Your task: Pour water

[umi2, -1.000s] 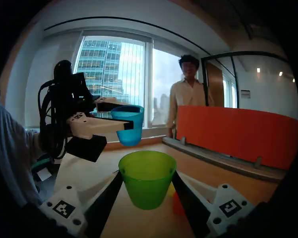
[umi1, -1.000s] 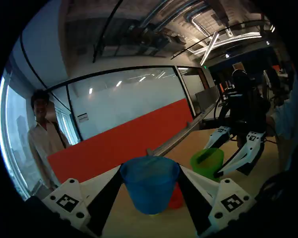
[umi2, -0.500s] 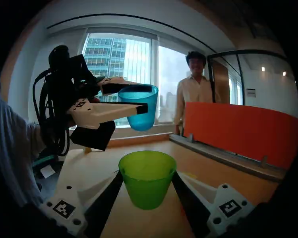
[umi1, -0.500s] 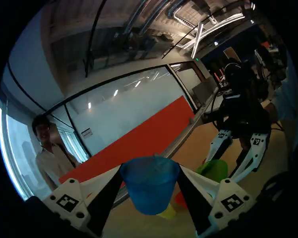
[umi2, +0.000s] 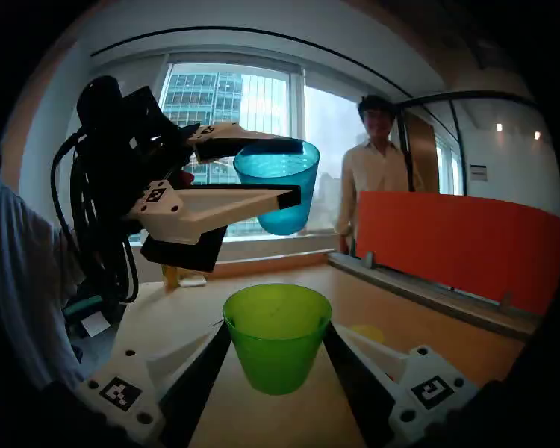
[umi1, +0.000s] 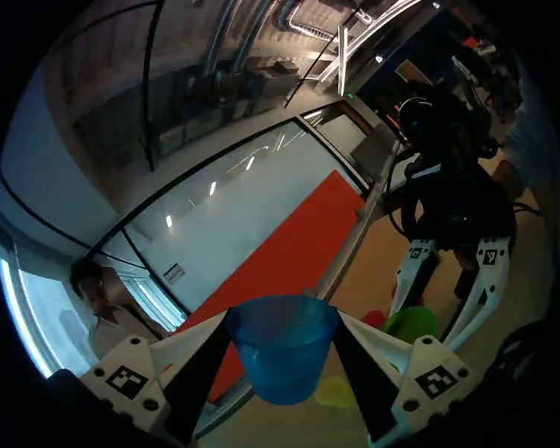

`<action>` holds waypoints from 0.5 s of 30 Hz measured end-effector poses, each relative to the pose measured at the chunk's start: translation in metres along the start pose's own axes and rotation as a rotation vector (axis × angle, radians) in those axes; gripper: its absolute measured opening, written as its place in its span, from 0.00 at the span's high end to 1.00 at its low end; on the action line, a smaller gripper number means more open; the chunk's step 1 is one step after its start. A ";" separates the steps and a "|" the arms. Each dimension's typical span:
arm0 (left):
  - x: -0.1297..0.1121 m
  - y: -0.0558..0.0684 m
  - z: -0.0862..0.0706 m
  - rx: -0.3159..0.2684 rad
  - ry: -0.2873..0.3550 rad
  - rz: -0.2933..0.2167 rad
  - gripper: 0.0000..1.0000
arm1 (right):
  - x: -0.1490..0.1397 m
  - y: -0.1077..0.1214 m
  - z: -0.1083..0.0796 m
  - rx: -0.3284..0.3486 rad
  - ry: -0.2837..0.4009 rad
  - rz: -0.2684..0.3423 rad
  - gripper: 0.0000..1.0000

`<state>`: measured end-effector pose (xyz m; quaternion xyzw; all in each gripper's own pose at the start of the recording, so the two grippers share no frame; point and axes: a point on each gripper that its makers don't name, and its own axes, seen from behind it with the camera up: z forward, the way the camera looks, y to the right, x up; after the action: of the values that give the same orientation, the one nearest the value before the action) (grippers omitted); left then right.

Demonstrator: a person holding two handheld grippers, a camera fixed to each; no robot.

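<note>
A translucent blue cup (umi2: 278,187), tapered below a wide rim, is clenched between both fingers of the left tool (umi2: 299,170). It hangs in the air over the bench (umi2: 414,310), higher than and just beyond a translucent green cup (umi2: 277,351), which the right tool (umi2: 277,328) grips at both sides. The blue cup's long axis stands near upright, mouth up and tipped a little toward the green one, whose mouth also faces up; whether either of the 2 cups holds water cannot be told.
</note>
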<state>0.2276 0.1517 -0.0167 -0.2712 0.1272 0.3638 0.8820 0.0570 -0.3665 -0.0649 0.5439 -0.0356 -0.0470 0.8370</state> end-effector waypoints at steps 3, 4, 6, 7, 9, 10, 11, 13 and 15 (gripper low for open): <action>0.003 -0.001 0.001 0.005 -0.001 0.044 0.11 | 0.001 -0.001 0.002 0.004 0.003 -0.002 0.11; 0.004 -0.001 0.002 0.006 -0.002 0.056 0.11 | 0.002 -0.002 0.002 0.004 0.004 -0.003 0.11; 0.005 -0.001 0.003 0.008 -0.003 0.080 0.11 | 0.002 -0.002 0.003 0.005 0.006 -0.005 0.11; 0.006 -0.001 0.003 0.009 -0.005 0.090 0.11 | 0.003 -0.002 0.003 0.006 0.006 -0.005 0.11; 0.006 -0.001 0.004 0.011 -0.008 0.112 0.11 | 0.003 -0.003 0.004 0.007 0.007 -0.006 0.11; 0.007 -0.001 0.005 0.011 -0.009 0.122 0.11 | 0.003 -0.003 0.004 0.008 0.007 -0.006 0.11; 0.007 -0.001 0.005 0.012 -0.010 0.132 0.11 | 0.003 -0.004 0.005 0.009 0.007 -0.006 0.11; 0.007 -0.001 0.006 0.015 -0.012 0.152 0.11 | 0.003 -0.005 0.005 0.011 0.008 -0.007 0.11; 0.008 -0.002 0.006 0.019 -0.013 0.172 0.11 | 0.003 -0.006 0.005 0.013 0.009 -0.007 0.11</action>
<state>0.2347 0.1589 -0.0144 -0.2484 0.1476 0.4388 0.8509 0.0595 -0.3741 -0.0678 0.5497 -0.0300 -0.0472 0.8335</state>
